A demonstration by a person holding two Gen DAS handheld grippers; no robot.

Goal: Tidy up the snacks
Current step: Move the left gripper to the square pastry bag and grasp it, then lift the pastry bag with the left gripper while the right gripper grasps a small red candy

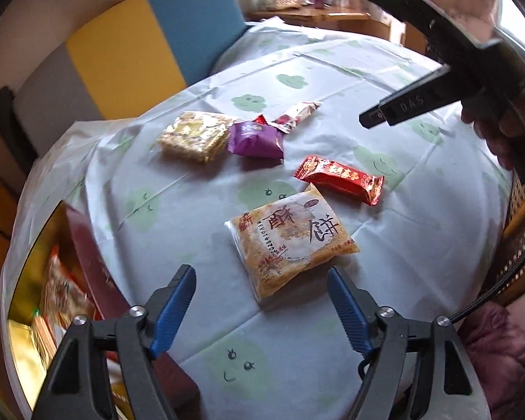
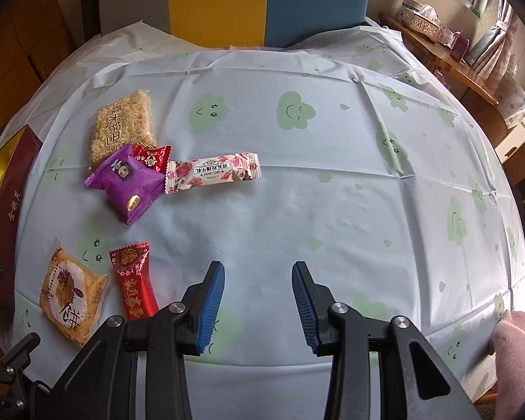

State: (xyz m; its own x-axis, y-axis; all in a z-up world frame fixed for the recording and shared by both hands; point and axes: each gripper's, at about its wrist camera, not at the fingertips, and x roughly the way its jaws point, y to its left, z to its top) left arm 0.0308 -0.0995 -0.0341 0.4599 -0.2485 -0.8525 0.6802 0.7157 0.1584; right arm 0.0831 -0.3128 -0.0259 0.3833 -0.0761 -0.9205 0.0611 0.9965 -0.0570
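Several snacks lie on the clouded tablecloth (image 2: pixel 332 192). An orange pastry packet (image 1: pixel 290 241) lies just ahead of my open, empty left gripper (image 1: pixel 260 276); it also shows in the right wrist view (image 2: pixel 71 292). A long red candy (image 1: pixel 339 178) (image 2: pixel 134 280) lies beside it. Farther off are a purple packet (image 1: pixel 255 138) (image 2: pixel 127 182), a rice-crisp bar (image 1: pixel 192 134) (image 2: pixel 122 126), a small red packet (image 2: pixel 154 157) and a pink floral bar (image 2: pixel 213 171) (image 1: pixel 297 115). My right gripper (image 2: pixel 259 280) is open and empty over bare cloth.
A dark red gift box (image 1: pixel 98 269) with gold lining holds some snacks at the table's left edge; its wall shows in the right wrist view (image 2: pixel 10 210). A yellow and blue chair back (image 2: pixel 266 3) stands behind the table. A wooden shelf (image 2: pixel 448 56) is at the right.
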